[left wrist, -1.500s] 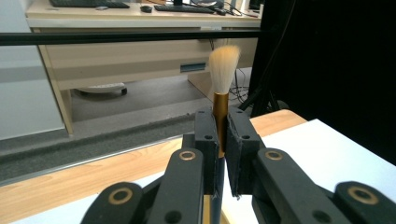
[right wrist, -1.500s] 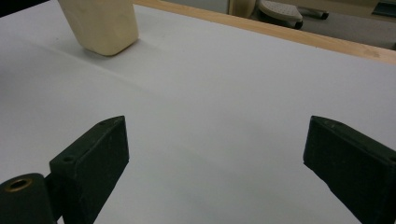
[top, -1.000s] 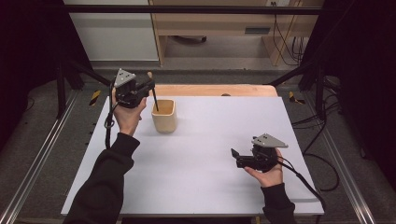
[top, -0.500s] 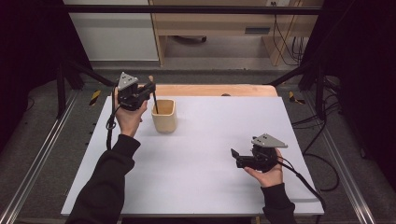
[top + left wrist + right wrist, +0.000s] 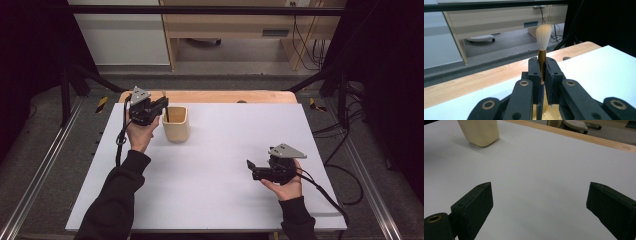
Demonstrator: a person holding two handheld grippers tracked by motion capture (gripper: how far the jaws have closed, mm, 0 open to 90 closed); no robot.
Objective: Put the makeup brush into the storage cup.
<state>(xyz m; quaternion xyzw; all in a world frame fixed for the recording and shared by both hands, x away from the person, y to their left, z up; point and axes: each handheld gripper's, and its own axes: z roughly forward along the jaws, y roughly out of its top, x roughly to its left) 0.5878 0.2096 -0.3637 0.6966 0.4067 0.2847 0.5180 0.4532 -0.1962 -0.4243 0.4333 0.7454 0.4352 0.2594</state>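
Two grippers on the go here, and no brand, label or writing readable on anything, just plain surfaces. Starting at the left of the high view: the left gripper [image 5: 159,107] sits in the upper left part of the frame, right beside the cream cup [image 5: 176,125], jaws pinched tight on a brush [image 5: 543,47]. In the left gripper view the brush stands upright between the black pads, gold-brown handle clamped, white bristle tip poking up above them, and the handle's lower end goes down into the cup, whose glossy inside shows just below the jaws. Compared with a second ago, that hand has dropped a bit, so the gripper sits lower against the cup's rim than before; grip unchanged. Moving right, the white table [image 5: 225,150] is bare in the middle. Lower right, the right gripper [image 5: 251,168] rests in the same spot as before, jaws spread wide with nothing between them, well apart from the cup.
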